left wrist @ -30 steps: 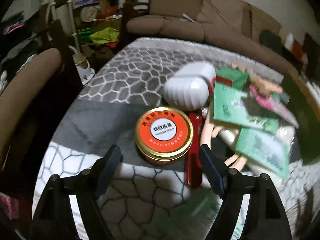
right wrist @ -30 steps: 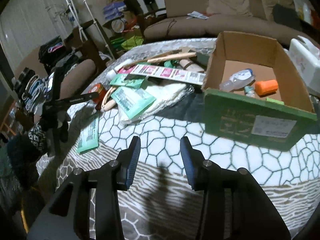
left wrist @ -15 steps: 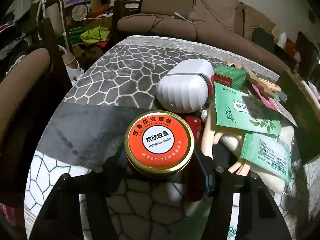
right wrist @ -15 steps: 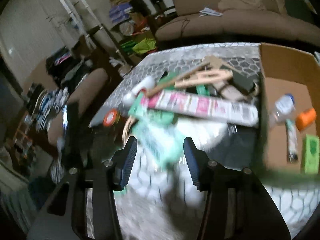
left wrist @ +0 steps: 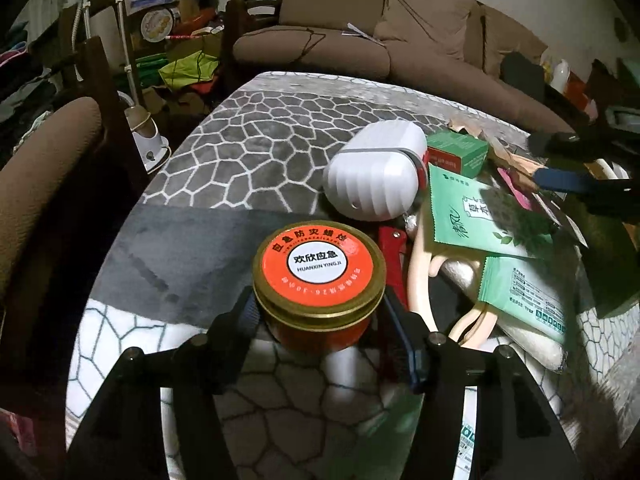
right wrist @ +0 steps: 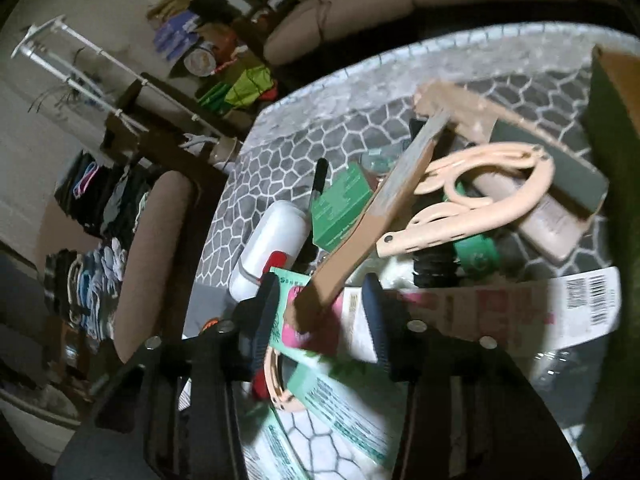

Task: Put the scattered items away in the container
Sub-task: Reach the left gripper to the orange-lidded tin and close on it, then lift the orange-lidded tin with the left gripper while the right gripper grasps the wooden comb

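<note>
Cluttered lounge, patterned table (left wrist: 248, 152), left gripper (left wrist: 320, 316) clamping the orange-lidded tin (left wrist: 318, 276) — lifted by the pile, right gripper (right wrist: 320, 312) closing around a wooden stick (right wrist: 372, 224) — pads not touching yet.

Tin (left wrist: 319, 276) at front on table (left wrist: 248, 152) — ribbed case (left wrist: 374, 178) behind it, sachets (left wrist: 476, 216) to the right

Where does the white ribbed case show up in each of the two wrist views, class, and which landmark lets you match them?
Left wrist view: the white ribbed case lies above centre, just beyond the orange-lidded jar.
Right wrist view: the same case sits left of centre, beyond the right gripper.
Shared landmark: the small green box right beside the case.
</note>
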`<state>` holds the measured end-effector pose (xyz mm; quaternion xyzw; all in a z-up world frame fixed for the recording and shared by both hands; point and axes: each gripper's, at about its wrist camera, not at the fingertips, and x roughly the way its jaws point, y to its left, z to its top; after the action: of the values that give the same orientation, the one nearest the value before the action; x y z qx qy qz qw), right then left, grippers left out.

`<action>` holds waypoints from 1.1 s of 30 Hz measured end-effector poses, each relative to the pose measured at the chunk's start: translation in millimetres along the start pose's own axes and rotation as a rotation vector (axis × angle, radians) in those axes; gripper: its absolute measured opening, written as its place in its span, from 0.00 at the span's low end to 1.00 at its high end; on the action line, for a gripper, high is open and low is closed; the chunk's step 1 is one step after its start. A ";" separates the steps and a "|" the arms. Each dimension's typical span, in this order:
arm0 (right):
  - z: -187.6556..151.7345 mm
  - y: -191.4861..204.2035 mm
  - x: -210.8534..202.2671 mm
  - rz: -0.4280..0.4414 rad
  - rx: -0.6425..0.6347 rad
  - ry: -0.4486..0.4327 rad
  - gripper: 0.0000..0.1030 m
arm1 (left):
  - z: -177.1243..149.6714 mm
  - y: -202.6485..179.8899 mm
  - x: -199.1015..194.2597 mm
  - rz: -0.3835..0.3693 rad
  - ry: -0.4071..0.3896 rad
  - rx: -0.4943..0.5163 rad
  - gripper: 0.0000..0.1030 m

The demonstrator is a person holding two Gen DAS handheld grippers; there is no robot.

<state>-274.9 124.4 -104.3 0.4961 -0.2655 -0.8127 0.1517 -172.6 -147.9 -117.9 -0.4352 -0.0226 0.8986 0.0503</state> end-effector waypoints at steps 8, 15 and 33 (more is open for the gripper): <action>4.3 3.0 14.7 -0.023 0.012 0.010 0.06 | 6.5 -20.5 -33.5 -0.035 -0.051 0.079 0.57; -2.0 11.9 -16.1 0.031 -0.035 -0.027 0.01 | 7.0 -30.7 -66.9 -0.065 -0.090 0.091 0.57; -71.7 2.7 -185.3 0.133 -0.076 -0.090 0.06 | -60.8 -75.2 -160.7 -0.123 -0.073 0.111 0.57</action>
<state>-125.8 196.6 5.5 0.4341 -0.2736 -0.8318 0.2118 -20.6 -91.1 -23.9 -0.3963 -0.0012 0.9091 0.1284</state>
